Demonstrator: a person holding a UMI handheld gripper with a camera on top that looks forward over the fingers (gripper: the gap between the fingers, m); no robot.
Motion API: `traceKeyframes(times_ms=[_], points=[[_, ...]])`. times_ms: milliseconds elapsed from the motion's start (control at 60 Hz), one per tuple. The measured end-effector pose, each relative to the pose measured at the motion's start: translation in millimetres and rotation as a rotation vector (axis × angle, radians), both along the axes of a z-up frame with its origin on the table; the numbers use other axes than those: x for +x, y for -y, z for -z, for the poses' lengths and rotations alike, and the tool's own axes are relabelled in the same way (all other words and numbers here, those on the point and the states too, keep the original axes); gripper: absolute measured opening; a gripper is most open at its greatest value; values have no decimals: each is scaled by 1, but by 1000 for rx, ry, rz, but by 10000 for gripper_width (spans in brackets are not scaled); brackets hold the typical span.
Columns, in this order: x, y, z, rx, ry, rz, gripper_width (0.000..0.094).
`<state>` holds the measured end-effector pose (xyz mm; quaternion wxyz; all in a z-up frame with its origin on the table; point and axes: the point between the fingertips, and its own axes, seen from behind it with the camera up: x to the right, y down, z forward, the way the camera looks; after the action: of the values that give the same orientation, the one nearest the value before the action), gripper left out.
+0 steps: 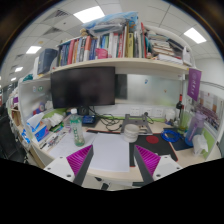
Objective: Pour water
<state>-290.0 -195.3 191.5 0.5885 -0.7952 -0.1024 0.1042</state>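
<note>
- Gripper has its fingers spread wide, holding nothing.
- Clear plastic bottle with a green label stands upright at about 11 o'clock, beyond the left finger.

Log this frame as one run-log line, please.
phase: approach | gripper: open, empty, above desk | bottle: beyond left finger, untouched | monitor: behind | pour: not begun

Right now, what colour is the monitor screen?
Black, switched off: monitor, gripper view.

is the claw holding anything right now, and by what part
Nothing is held. The claw is open, with only bare desk showing between its fingers.
</note>
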Motion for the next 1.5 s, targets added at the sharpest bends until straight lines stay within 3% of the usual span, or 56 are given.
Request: traceKeyframes(times_ms=[117,233,533,667,800,883,950,1183,1433,1500], points=[[-102,-37,29,28,-8,-116,856],[-186,-83,43,76,-1,-175,860],[-271,-192,67,103,7,-89,845],[-279,-216,77,105,14,-66,574],[-280,-221,79,96,-30,-60,488],[-271,-226,80,95,-27,-36,327],[-265,-229,80,93,-17,-2,268],[-247,-239,48,-14,-258,33,270],[-181,-277,-17,-289,-1016,160,267],[-158,-287,-23,-326,-1152,191,267]])
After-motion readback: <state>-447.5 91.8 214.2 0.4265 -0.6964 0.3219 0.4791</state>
